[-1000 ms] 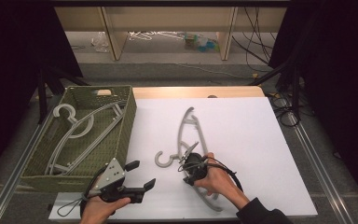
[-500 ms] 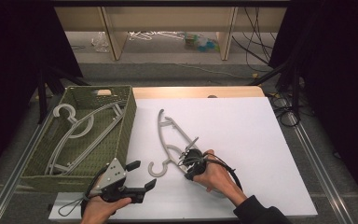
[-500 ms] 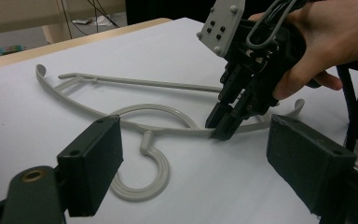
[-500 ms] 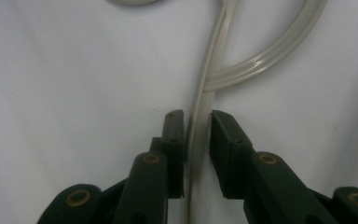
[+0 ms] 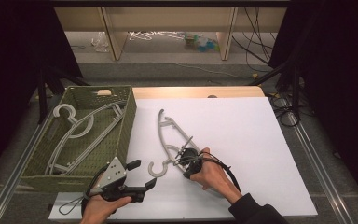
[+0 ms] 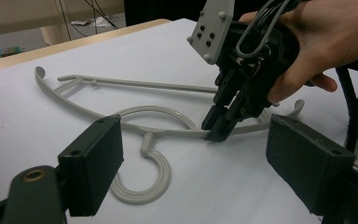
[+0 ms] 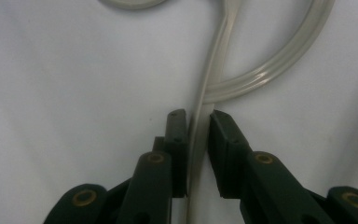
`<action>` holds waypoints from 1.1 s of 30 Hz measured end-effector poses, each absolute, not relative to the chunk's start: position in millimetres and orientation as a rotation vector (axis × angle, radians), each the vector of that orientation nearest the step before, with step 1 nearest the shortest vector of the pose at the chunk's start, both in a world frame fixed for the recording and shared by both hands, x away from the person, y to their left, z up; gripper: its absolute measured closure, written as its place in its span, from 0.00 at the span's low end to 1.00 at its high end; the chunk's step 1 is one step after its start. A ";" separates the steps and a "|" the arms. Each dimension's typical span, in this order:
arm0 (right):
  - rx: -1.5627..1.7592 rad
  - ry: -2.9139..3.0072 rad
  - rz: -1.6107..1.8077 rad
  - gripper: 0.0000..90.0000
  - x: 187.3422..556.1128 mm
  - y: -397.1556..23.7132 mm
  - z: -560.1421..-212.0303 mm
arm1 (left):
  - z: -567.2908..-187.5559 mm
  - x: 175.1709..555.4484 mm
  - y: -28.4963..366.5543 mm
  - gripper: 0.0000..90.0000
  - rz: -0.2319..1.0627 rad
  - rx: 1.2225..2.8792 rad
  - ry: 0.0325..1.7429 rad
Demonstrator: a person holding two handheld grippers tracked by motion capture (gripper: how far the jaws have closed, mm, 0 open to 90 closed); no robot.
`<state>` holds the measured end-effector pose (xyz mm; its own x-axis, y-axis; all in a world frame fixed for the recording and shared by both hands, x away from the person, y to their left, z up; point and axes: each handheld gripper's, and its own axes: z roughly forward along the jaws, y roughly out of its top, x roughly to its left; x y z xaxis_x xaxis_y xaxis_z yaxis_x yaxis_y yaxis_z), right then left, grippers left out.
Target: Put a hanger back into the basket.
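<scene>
Basket (image 5: 126, 126) at 9 o'clock already holds hangers (image 5: 81, 133). Another hanger (image 5: 170, 140) on table centre — right gripper (image 5: 186, 163) jaws just closed, clamped on its arm. Left gripper (image 5: 142, 175) apart, idle. Lift and transfer left.

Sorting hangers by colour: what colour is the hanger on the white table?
Light grey hanger; clearest in the left gripper view.

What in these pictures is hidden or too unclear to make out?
- Hanger on the table: in the high view the right gripper and its hand cover the near arm.
- Same hanger in the right gripper view: hook and arms run off the picture's edges.
- Hangers in the basket: the near wall hides their lower ends in the high view.
- Floor clutter: too small and blurred to identify.
</scene>
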<state>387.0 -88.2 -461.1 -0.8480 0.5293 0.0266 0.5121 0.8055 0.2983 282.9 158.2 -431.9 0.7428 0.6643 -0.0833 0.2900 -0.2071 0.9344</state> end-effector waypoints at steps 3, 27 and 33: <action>0.832 2.935 0.467 0.88 387.9 -89.3 -461.2 | -431.7 282.9 158.6 0.21 0.411 1.797 0.752; 0.420 3.142 0.558 0.91 369.0 -136.5 -426.6 | -440.5 307.1 135.5 0.25 0.427 1.979 0.641; 0.349 3.162 0.583 0.91 359.3 -142.3 -417.6 | -447.8 312.3 134.8 0.28 0.448 2.066 0.620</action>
